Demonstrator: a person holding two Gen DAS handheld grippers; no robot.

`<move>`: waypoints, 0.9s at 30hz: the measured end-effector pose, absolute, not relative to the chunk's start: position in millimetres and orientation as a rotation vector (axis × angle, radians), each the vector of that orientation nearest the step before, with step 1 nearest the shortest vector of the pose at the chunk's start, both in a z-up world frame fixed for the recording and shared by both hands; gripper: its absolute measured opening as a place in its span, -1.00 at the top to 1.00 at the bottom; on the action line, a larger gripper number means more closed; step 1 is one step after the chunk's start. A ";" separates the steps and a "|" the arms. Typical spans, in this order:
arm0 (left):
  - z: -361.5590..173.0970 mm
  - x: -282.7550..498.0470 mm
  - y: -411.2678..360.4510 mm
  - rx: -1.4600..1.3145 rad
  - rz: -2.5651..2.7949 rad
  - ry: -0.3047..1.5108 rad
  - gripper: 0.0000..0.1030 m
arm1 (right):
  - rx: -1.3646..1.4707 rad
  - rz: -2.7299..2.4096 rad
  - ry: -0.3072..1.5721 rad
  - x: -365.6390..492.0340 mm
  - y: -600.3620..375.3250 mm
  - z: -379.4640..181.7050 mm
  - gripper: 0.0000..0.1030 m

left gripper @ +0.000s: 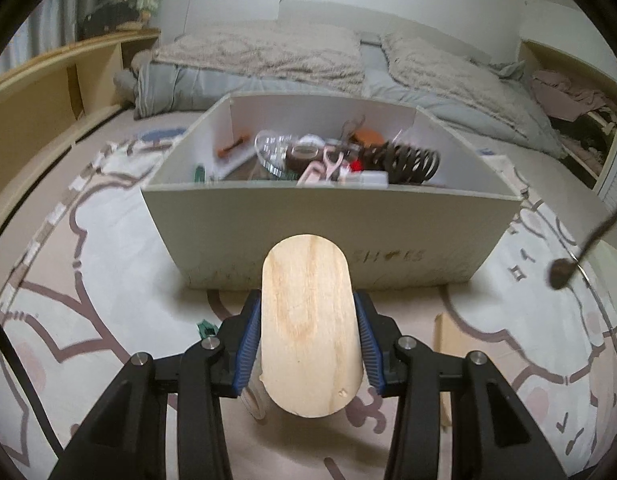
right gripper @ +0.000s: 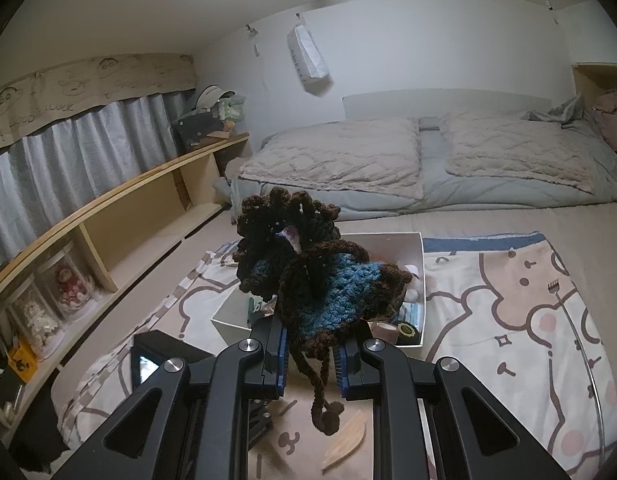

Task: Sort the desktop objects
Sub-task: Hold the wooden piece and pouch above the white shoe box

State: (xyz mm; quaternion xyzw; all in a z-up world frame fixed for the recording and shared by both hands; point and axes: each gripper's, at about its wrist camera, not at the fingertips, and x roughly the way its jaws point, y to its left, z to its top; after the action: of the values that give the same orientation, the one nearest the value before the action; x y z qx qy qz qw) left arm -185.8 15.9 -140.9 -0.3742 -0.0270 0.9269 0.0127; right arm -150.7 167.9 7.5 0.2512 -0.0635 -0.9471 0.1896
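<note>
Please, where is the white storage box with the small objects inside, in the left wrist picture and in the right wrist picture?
Left wrist view: the white storage box fills the centre, beyond the oval wooden board held in the left gripper.
Right wrist view: the same box lies in the middle, mostly hidden behind the crocheted item held in the right gripper.
Shared landmark: the bed pillows behind the box.

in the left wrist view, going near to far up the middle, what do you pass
left gripper shut on the wooden board → white box, near wall → clutter inside it, including a dark coiled spring → grey duvet → pillows → white headboard
</note>
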 end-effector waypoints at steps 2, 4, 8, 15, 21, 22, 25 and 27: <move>-132.3 -181.4 16.8 -1.128 2.904 -0.071 0.14 | 0.705 -2.666 -0.181 -151.4 167.9 7.5 0.63; -124.5 -177.2 17.5 -1.099 2.907 -0.076 0.14 | 0.703 -2.669 -0.188 -152.5 168.0 7.9 0.63; -107.9 -171.6 18.6 -1.040 2.912 -0.078 0.14 | 0.700 -2.669 -0.203 -155.4 166.4 7.9 0.63; -81.5 -168.5 17.6 -0.948 2.926 -0.070 0.14 | 0.684 -2.666 -0.206 -163.5 165.6 9.9 0.63; -57.4 -170.0 15.7 -0.858 2.947 -0.050 0.15 | 0.660 -2.658 -0.216 -168.7 162.8 15.2 0.63; -54.9 -169.9 15.4 -0.845 2.952 -0.044 0.15 | 0.657 -2.656 -0.215 -169.4 162.1 16.0 0.63; -43.9 -172.4 14.2 -0.812 2.959 -0.044 0.15 | 0.645 -2.653 -0.209 -171.0 160.0 18.4 0.63; -37.8 -174.3 13.0 -0.792 2.963 -0.046 0.15 | 0.635 -2.653 -0.206 -173.7 159.1 21.1 0.63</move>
State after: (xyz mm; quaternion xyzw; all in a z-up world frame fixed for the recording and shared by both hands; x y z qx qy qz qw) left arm -174.3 13.0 -37.8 -0.2579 -0.0151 0.9653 0.0372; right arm -173.7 159.1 21.1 0.2274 -0.0737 -0.9499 0.2014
